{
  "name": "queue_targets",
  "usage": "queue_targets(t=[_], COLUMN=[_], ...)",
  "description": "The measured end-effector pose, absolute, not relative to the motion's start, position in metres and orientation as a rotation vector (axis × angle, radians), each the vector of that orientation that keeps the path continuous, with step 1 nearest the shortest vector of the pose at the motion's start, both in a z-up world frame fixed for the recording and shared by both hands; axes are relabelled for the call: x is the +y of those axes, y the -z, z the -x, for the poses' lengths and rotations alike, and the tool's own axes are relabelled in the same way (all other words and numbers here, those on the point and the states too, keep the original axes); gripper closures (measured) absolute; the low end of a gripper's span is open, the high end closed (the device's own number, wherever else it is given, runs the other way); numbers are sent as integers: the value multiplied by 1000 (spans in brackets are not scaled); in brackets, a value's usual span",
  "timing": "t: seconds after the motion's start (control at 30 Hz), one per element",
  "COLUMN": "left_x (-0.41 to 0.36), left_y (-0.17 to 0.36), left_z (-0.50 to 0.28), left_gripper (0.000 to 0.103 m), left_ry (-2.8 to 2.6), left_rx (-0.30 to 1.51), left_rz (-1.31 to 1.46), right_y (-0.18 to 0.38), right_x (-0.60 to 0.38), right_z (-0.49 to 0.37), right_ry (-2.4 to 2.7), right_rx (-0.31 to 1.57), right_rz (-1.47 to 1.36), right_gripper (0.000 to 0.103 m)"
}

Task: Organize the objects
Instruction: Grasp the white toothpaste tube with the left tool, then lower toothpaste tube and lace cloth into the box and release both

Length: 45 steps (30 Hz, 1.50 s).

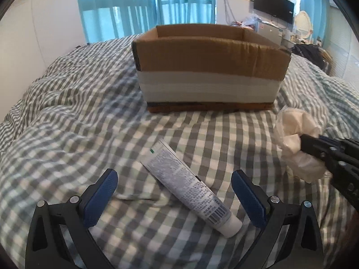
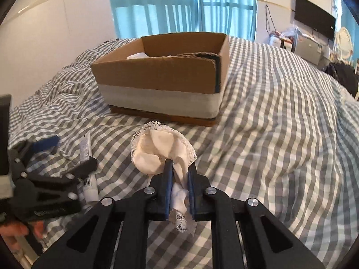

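Gripping cream lace-edged cloth (image 2: 161, 152), right tool (image 2: 179, 168) clamped; left tool (image 1: 174, 179) wide apart, empty, straddling tube (image 1: 190, 188) on bed (image 1: 67, 134); box (image 1: 208, 71) beyond.

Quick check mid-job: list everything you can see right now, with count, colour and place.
cardboard box: one, brown with a white band, open, on the bed ahead.
items in box: white, partly hidden; count unclear.
tube: one, white and grey with print, lying on the bedcover between the left gripper's fingers.
lace cloth: one, cream, bunched, clamped by the right gripper.
bedcover: one, grey-and-white check.
curtains: blue, at the window.
screen: one, black, on the wall.
left gripper: open, astride the tube.
right gripper: shut on the cloth.
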<state>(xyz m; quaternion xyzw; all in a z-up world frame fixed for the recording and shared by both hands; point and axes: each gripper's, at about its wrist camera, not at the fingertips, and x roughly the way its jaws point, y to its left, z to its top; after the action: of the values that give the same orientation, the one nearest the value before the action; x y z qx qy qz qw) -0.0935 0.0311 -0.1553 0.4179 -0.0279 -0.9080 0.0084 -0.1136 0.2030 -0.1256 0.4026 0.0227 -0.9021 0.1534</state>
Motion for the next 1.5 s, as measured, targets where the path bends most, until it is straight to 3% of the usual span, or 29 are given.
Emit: queue_targets(t=[0.1,0.17,0.33,0.4,0.47,0.53,1.13,1.5], left_x=[33,31,29,30,28,26,17,18], left_y=[164,169,172,171,169,166,114,69], left_z=[96,98,95,92,89,87,59,86], left_gripper=[4,20,33,46,67,77,79,79], left_ry=[2829,2823,2847,2849,2855,2859,2973,3047], left_rx=[-66,-52,-32,-56,-62,-73,-11,35], left_rz=[-1339,-1377,-1450,-1445,-1452,-1454,-1328,-1279], right_y=[125,128,132,131,129,126,77,36], right_x=[201,200,199,198,199,200,189,192], right_z=[114,114,115,114,111,107,54,63], right_ry=[2582,2578,2579,2584,2594,2610,2676,2704], right_rx=[69,72,73,73,81,83,104,120], right_rz=[-1148,-1152,-1165,-1161,-1159,-1154,-1079,-947], right_gripper=[91,91,91,91,91,91,91,91])
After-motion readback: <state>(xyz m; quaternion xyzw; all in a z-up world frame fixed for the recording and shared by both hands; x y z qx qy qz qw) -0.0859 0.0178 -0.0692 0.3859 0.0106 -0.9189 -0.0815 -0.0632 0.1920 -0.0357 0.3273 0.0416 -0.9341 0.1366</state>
